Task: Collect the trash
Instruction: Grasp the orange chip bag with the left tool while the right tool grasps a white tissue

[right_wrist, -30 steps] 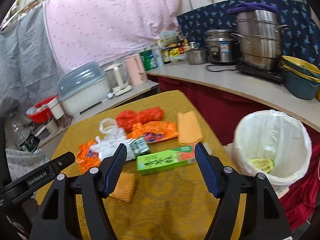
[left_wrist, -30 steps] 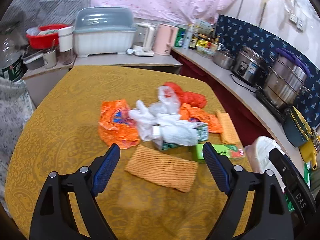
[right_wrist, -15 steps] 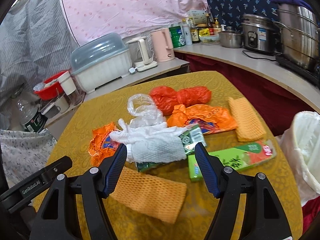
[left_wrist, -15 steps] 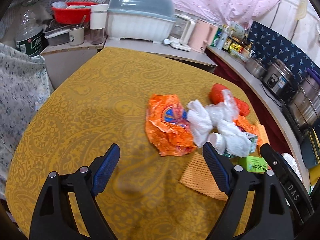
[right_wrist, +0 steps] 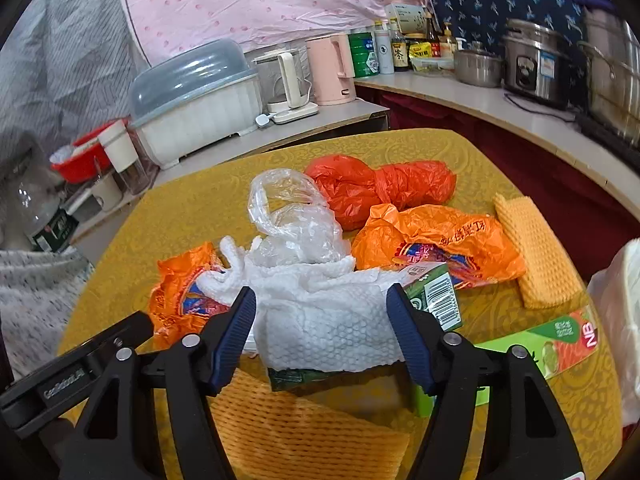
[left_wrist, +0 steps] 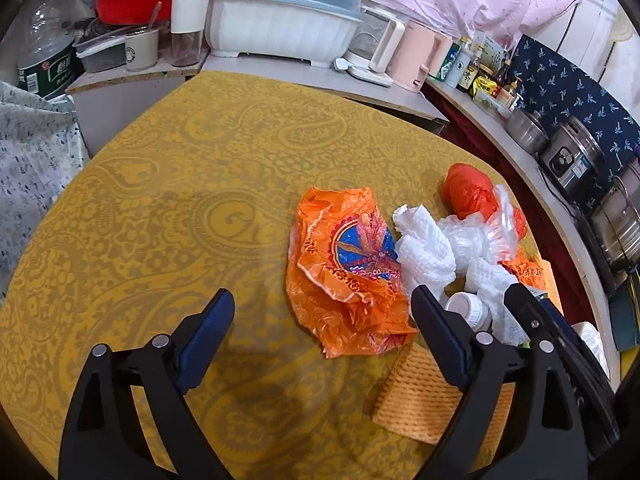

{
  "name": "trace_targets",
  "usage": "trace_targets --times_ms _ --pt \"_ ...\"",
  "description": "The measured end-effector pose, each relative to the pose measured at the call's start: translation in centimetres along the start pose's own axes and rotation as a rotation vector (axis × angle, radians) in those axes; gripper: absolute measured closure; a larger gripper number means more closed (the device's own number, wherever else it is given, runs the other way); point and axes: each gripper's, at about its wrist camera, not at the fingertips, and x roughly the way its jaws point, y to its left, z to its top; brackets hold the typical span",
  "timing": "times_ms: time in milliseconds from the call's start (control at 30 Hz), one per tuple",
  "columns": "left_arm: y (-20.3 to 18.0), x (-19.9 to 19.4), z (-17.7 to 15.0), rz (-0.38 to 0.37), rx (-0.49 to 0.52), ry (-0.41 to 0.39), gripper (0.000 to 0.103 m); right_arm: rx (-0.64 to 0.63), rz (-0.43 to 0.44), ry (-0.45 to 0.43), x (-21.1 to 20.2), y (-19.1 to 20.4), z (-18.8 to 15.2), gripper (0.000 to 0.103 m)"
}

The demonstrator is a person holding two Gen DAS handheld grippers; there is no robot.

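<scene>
A trash pile lies on the yellow tablecloth (left_wrist: 168, 216). My left gripper (left_wrist: 322, 332) hovers low over the near edge of a crumpled orange printed bag (left_wrist: 340, 264); its jaws are opening and touch nothing. My right gripper (right_wrist: 322, 328) straddles a white paper towel (right_wrist: 328, 320) that lies on a green carton (right_wrist: 436, 292). Its jaws are closing with the towel between the pads, which do not visibly press it. Behind the towel are a clear plastic bag (right_wrist: 296, 216), a red-orange bag (right_wrist: 380, 188) and a second orange printed bag (right_wrist: 436, 240).
A flat green box (right_wrist: 552, 344) and two orange cloths (right_wrist: 536, 252) (right_wrist: 296, 432) lie near the pile. A white-lined bin (right_wrist: 616, 312) stands off the table's right edge. A dish rack (right_wrist: 196, 108), kettles and pots crowd the counters behind.
Both grippers have come lower and closer to the pile. The left swung left toward the orange bag. The right moved from the green box to the white towel, its jaws a little narrower.
</scene>
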Motion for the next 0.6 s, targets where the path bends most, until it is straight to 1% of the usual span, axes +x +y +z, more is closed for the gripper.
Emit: trace_targets --times_ms 67,133,233,267,300,367,400,433,467,500,600 --pt "-0.3 1.0 0.1 0.004 0.005 0.015 0.016 -0.028 -0.024 -0.003 0.0 0.2 0.0 0.047" --pt "-0.5 2.0 0.0 0.010 0.010 0.030 0.016 -0.053 -0.047 -0.007 -0.1 0.2 -0.2 0.054" --pt "-0.6 3.1 -0.1 0.013 0.012 0.049 0.019 -0.072 -0.060 -0.007 -0.3 0.0 -0.4 0.058" --pt "-0.7 3.4 -0.2 0.012 0.016 0.054 0.025 -0.074 -0.061 -0.006 -0.4 -0.1 -0.5 0.059" --pt "-0.7 3.6 -0.2 0.008 0.020 0.060 0.036 -0.076 -0.061 -0.004 -0.5 -0.1 -0.6 0.060" --pt "-1.1 4.0 -0.4 -0.010 0.033 0.086 0.046 -0.076 -0.056 0.001 -0.7 -0.3 -0.7 0.066" --pt "-1.1 4.0 -0.6 -0.016 0.035 0.088 0.052 -0.075 -0.051 0.004 -0.8 -0.3 -0.8 0.073" --pt "-1.2 3.8 -0.8 -0.028 0.038 0.087 0.056 -0.073 -0.043 0.008 -0.9 -0.4 -0.9 0.078" --pt "-1.3 3.7 -0.9 -0.038 0.043 0.090 0.061 -0.070 -0.034 0.013 -1.0 -0.4 -1.0 0.080" --pt "-1.4 3.5 -1.0 -0.045 0.047 0.088 0.066 -0.069 -0.033 0.016 -1.1 -0.4 -1.2 0.084" --pt "-1.9 2.6 -1.4 -0.060 0.059 0.080 0.072 -0.063 -0.025 0.026 -1.4 -0.5 -1.7 0.095"
